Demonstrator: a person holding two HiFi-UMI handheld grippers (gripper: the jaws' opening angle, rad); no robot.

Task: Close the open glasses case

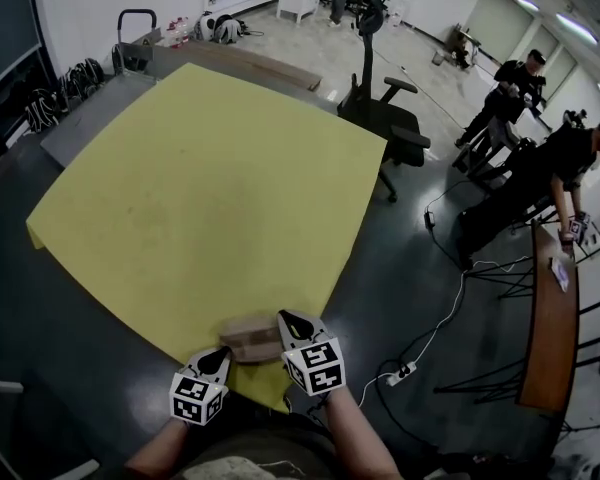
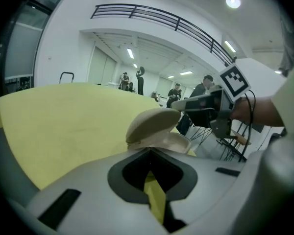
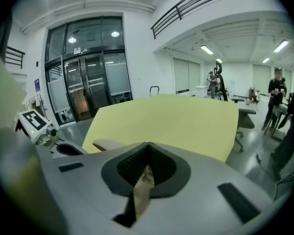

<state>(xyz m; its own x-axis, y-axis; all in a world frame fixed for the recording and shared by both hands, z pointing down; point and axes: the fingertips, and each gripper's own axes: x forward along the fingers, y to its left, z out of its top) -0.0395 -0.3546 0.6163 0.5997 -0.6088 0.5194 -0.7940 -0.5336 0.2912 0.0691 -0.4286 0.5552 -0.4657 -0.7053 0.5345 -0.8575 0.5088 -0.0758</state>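
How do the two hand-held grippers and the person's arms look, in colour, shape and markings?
The left gripper and the right gripper are alike: a light grey shell narrowing to a point, with dark ribbed lining inside the jaws. Each carries a white cube printed with black square markers. The forearms show no sleeves.

Big open lab or office hall. Grey floor (image 1: 435, 108), white walls (image 1: 90, 8), strip lights (image 1: 577, 28) overhead. Mezzanine railing (image 2: 157, 16) up high, glass entrance doors (image 3: 88, 82). Large desk (image 1: 180, 198) under a yellow cover, black office chair (image 1: 385, 118) beside it, wooden desk (image 1: 548, 338) at right. Cables (image 1: 450, 318) and power strip (image 1: 400, 373) on the floor. Several people (image 1: 515, 83) standing around in the background.
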